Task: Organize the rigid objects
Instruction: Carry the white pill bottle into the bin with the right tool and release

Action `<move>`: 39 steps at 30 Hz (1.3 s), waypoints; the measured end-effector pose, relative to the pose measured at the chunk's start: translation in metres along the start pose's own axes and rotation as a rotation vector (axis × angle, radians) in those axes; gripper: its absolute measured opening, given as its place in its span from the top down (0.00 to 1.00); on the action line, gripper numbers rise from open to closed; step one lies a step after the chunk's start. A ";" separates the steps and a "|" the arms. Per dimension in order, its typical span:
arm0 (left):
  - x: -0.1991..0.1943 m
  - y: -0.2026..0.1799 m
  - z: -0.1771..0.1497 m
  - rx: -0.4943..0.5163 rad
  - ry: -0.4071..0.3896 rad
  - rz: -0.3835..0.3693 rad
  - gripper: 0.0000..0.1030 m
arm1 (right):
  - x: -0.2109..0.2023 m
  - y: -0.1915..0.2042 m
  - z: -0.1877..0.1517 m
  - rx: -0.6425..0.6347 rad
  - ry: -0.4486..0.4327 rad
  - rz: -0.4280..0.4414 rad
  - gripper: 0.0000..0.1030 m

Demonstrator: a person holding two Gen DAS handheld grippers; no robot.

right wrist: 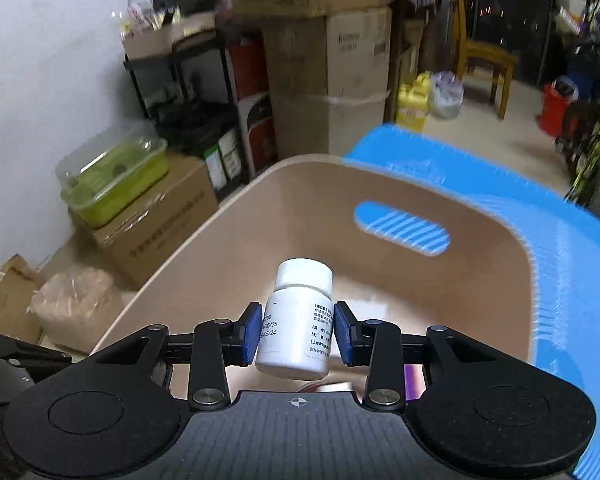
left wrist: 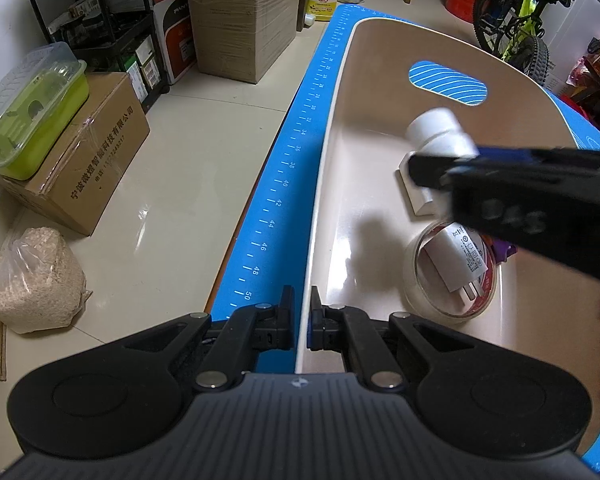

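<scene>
A beige basket (left wrist: 380,60) with a handle slot stands on a blue ruled mat (left wrist: 284,184). My left gripper (left wrist: 302,300) is shut on the basket's near left rim. In the basket lie a clear tape roll (left wrist: 412,280) with a white charger plug (left wrist: 460,256) resting in it, and a flat white box (left wrist: 418,200). My right gripper (right wrist: 297,312) is shut on a white pill bottle (right wrist: 300,320), holding it upright above the basket (right wrist: 220,240). In the left wrist view that bottle (left wrist: 440,132) and the blurred right gripper (left wrist: 440,164) hang over the basket from the right.
Left of the table on the tiled floor are a cardboard box (left wrist: 84,160) with a green lidded container (left wrist: 32,112) on it, and a bag of grain (left wrist: 32,280). Shelves and stacked cartons (left wrist: 236,28) stand behind. A bicycle (left wrist: 528,20) is at the far right.
</scene>
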State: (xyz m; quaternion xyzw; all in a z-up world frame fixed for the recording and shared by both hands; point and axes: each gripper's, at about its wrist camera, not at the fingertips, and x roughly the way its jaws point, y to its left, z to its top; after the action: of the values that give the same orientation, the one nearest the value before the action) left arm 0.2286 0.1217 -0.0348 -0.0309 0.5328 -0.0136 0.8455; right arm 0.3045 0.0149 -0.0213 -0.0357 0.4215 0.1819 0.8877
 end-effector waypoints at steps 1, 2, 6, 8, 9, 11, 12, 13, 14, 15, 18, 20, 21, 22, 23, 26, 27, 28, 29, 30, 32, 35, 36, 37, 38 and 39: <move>0.000 0.000 0.000 0.001 0.000 0.000 0.93 | 0.005 0.000 0.000 0.005 0.014 0.005 0.56; 0.000 0.000 0.000 0.002 0.000 0.001 0.93 | 0.010 0.001 -0.001 0.007 0.030 0.009 0.56; 0.000 0.000 0.000 0.001 0.000 0.000 0.93 | 0.029 0.005 -0.006 0.010 0.088 0.022 0.56; 0.000 0.000 0.000 0.002 0.000 0.001 0.93 | 0.039 0.006 -0.010 0.014 0.125 0.031 0.56; 0.000 0.000 0.000 0.003 0.000 0.000 0.93 | 0.044 0.007 -0.011 0.014 0.142 0.030 0.56; 0.001 -0.001 0.000 0.002 0.000 0.001 0.93 | 0.054 0.008 -0.013 0.015 0.180 0.028 0.56; 0.001 -0.001 0.000 0.002 0.000 0.000 0.93 | 0.057 0.007 -0.013 0.023 0.191 0.024 0.57; 0.001 -0.001 0.000 0.002 0.000 0.000 0.93 | 0.059 0.006 -0.013 0.030 0.199 0.020 0.57; 0.000 -0.002 0.000 0.002 0.000 0.000 0.93 | 0.062 0.006 -0.013 0.033 0.208 0.017 0.57; 0.000 -0.001 0.000 0.002 0.000 0.000 0.93 | 0.064 0.006 -0.013 0.030 0.217 0.016 0.57; 0.001 -0.002 -0.001 0.003 0.000 0.001 0.93 | 0.070 0.009 -0.013 0.026 0.245 0.012 0.57; 0.001 -0.002 -0.001 0.002 0.000 0.001 0.93 | 0.075 0.010 -0.014 0.030 0.259 0.017 0.58; 0.001 -0.002 -0.001 0.002 0.000 0.001 0.93 | 0.074 0.010 -0.015 0.034 0.258 0.018 0.57; 0.001 -0.002 -0.001 0.002 0.000 0.000 0.93 | 0.073 0.008 -0.014 0.041 0.253 0.018 0.55; 0.001 -0.002 -0.001 0.003 0.000 0.001 0.93 | 0.071 0.007 -0.014 0.051 0.243 0.020 0.52; 0.001 -0.003 -0.001 0.006 0.000 0.005 0.93 | 0.060 0.001 -0.016 0.066 0.222 0.039 0.49; 0.001 -0.003 -0.001 0.006 0.000 0.006 0.93 | 0.056 0.001 -0.016 0.063 0.214 0.039 0.49; 0.001 -0.004 -0.001 0.007 0.000 0.006 0.93 | 0.052 0.000 -0.015 0.061 0.204 0.041 0.49; 0.001 -0.003 -0.001 0.007 0.000 0.005 0.93 | 0.046 -0.001 -0.015 0.061 0.191 0.045 0.49; 0.001 -0.003 -0.001 0.005 0.000 0.004 0.93 | 0.039 -0.002 -0.014 0.062 0.177 0.048 0.49; 0.001 -0.003 -0.001 0.004 0.000 0.002 0.93 | 0.022 -0.002 -0.013 0.055 0.135 0.050 0.49; 0.001 -0.002 -0.001 0.002 0.001 0.000 0.93 | -0.008 -0.006 -0.013 0.033 0.063 0.023 0.40; 0.000 -0.002 -0.001 0.002 0.001 0.000 0.93 | -0.018 -0.010 -0.014 0.030 0.037 0.008 0.37; 0.000 -0.002 -0.001 0.002 0.001 -0.001 0.93 | -0.030 -0.015 -0.017 0.029 0.004 -0.008 0.36; 0.000 -0.002 -0.001 0.001 0.001 -0.001 0.93 | -0.041 -0.020 -0.019 0.030 -0.032 -0.023 0.36; 0.000 -0.002 0.000 0.001 0.001 -0.002 0.93 | -0.052 -0.025 -0.021 0.038 -0.058 -0.034 0.36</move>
State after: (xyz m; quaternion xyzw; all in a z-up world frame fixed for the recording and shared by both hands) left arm 0.2283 0.1197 -0.0351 -0.0311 0.5331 -0.0144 0.8454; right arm 0.2680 -0.0281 0.0023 -0.0207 0.3982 0.1599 0.9030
